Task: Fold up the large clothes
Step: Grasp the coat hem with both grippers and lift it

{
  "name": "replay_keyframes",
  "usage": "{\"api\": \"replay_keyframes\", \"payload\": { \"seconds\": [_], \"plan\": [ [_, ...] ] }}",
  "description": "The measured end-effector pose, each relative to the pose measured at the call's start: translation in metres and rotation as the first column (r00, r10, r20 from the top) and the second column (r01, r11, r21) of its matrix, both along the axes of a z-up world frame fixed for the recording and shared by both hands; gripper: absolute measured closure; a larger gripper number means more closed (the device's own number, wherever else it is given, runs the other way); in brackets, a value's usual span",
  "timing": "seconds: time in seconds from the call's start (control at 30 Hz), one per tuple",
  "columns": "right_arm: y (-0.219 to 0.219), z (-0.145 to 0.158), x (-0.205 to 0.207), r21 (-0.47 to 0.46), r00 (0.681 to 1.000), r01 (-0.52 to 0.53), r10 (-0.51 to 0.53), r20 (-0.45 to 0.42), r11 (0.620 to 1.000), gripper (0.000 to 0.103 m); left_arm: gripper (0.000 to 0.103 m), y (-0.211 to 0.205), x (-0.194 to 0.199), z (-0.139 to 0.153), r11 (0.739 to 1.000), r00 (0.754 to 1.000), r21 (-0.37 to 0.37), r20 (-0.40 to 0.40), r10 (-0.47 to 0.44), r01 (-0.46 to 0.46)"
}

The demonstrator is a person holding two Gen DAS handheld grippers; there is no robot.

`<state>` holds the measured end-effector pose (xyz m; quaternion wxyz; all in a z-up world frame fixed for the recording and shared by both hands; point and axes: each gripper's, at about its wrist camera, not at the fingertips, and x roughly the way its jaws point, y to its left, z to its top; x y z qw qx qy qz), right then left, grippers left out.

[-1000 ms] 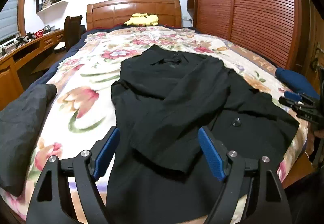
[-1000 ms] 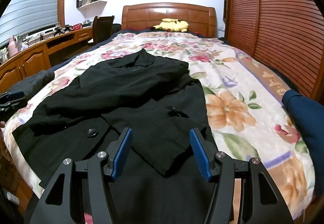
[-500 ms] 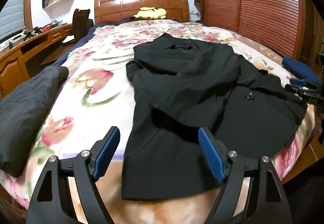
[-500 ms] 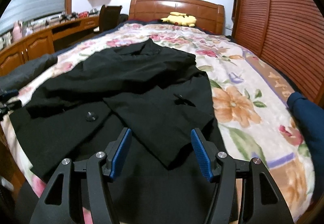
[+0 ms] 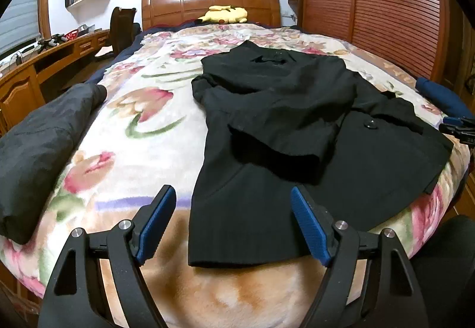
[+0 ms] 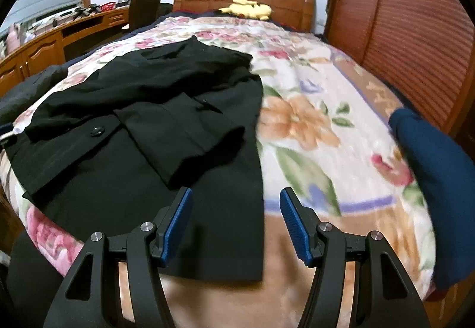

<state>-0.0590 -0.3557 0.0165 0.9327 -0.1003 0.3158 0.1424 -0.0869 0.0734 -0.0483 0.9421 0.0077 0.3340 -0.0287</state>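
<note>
A black jacket [image 5: 282, 120] lies flat on the floral bedspread [image 5: 142, 132], collar toward the headboard, both sleeves folded across its front, one button showing. It also shows in the right wrist view [image 6: 148, 126]. My left gripper [image 5: 233, 221] is open and empty, hovering above the jacket's near left hem corner. My right gripper [image 6: 236, 222] is open and empty, above the jacket's near right hem corner. The right gripper's tip [image 5: 458, 127] shows at the right edge of the left wrist view.
A dark grey folded garment [image 5: 38, 144] lies at the bed's left edge. A blue garment [image 6: 436, 167] lies at the right edge. A yellow plush toy [image 5: 227, 14] sits by the wooden headboard. A desk [image 5: 35, 69] stands left, a slatted wooden wardrobe [image 6: 415, 16] right.
Both grippers have pulled back toward the foot of the bed and apart, so the jacket's hem and both lower corners now show. Both stay open and empty.
</note>
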Motion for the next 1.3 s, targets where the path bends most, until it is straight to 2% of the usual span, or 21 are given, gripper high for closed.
{"api": "replay_keyframes", "payload": {
  "seconds": [0.17, 0.47, 0.53, 0.6, 0.63, 0.73, 0.83, 0.87, 0.9, 1.03, 1.23, 1.27, 1.3],
  "plan": [
    [-0.002, -0.005, -0.002, 0.033, 0.999, -0.002, 0.003, -0.036, 0.999, 0.040, 0.023, 0.003, -0.003, -0.007, 1.000, 1.000, 0.001, -0.019, 0.003, -0.003],
    [0.001, -0.015, -0.005, 0.025, 0.997, -0.029, 0.031, -0.078, 0.999, 0.040, 0.023, 0.010, -0.015, -0.014, 1.000, 1.000, -0.021, -0.022, -0.006, 0.006],
    [0.001, -0.018, -0.006, 0.025, 0.996, -0.034, 0.036, -0.084, 0.999, 0.040, 0.027, 0.010, -0.018, -0.014, 0.999, 1.000, -0.026, -0.016, -0.025, 0.024],
    [0.000, -0.019, -0.009, 0.032, 0.995, -0.039, 0.041, -0.090, 0.999, 0.040, 0.038, 0.010, -0.021, -0.015, 0.998, 0.999, -0.047, -0.014, -0.045, 0.044],
    [-0.001, -0.019, -0.010, 0.035, 0.995, -0.041, 0.044, -0.092, 0.999, 0.040, 0.041, 0.010, -0.022, -0.015, 0.997, 0.998, -0.061, -0.016, -0.053, 0.052],
    [-0.003, -0.020, -0.011, 0.043, 0.993, -0.046, 0.051, -0.102, 0.998, 0.040, 0.047, 0.010, -0.024, -0.016, 0.996, 0.998, -0.074, -0.011, -0.055, 0.054],
    [-0.003, -0.021, -0.010, 0.051, 0.993, -0.049, 0.054, -0.108, 0.998, 0.040, 0.060, 0.012, -0.024, -0.015, 0.995, 0.999, -0.086, -0.015, -0.047, 0.046],
    [-0.003, -0.021, -0.010, 0.054, 0.992, -0.051, 0.057, -0.109, 0.997, 0.042, 0.067, 0.013, -0.023, -0.014, 0.995, 0.999, -0.086, -0.017, -0.045, 0.043],
    [-0.003, -0.022, -0.009, 0.059, 0.992, -0.055, 0.061, -0.111, 0.997, 0.044, 0.069, 0.014, -0.022, -0.013, 0.995, 0.999, -0.090, -0.021, -0.045, 0.043],
    [-0.003, -0.022, -0.009, 0.077, 0.991, -0.069, 0.077, -0.110, 0.995, 0.053, 0.069, 0.019, -0.019, -0.012, 0.993, 0.998, -0.109, -0.038, -0.045, 0.040],
    [0.005, -0.022, -0.011, 0.084, 0.989, -0.091, 0.100, -0.109, 0.992, 0.078, 0.066, 0.017, -0.013, -0.015, 0.994, 0.997, -0.100, -0.057, -0.048, 0.042],
    [0.007, -0.022, -0.011, 0.085, 0.988, -0.098, 0.107, -0.109, 0.992, 0.085, 0.072, 0.016, -0.014, -0.014, 0.995, 0.997, -0.090, -0.054, -0.049, 0.044],
    [0.009, -0.021, -0.012, 0.087, 0.988, -0.106, 0.115, -0.106, 0.991, 0.089, 0.086, 0.013, -0.014, -0.012, 0.995, 0.997, -0.080, -0.049, -0.056, 0.052]
  ]
}}
